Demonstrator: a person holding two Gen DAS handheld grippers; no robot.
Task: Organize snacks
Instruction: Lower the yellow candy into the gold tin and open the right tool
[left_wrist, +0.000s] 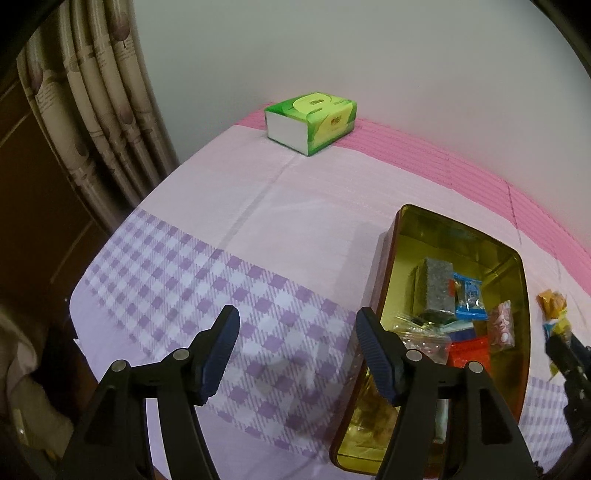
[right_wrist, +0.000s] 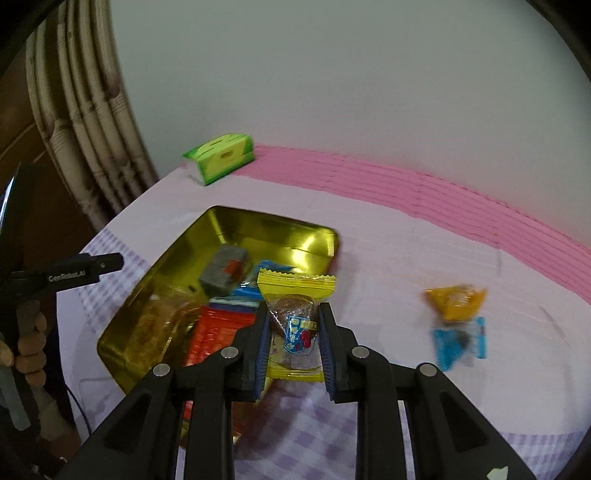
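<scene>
The right gripper (right_wrist: 291, 328) clamps a yellow-wrapped snack (right_wrist: 295, 317) over the gold tin's (right_wrist: 236, 229) near edge (contents partly hidden, blurred). Left of the tin, the left gripper (left_wrist: 297, 354) gapes empty above bare tablecloth (left_wrist: 258, 229).

Gold tin (right_wrist: 314, 236) open, holding grey block (right_wrist: 223, 271), blue and red packets. Yellow-wrapped snack (right_wrist: 295, 325) upright just right of tin. Orange packet (right_wrist: 454, 301), blue packet (right_wrist: 460, 341) further right, touching.
</scene>
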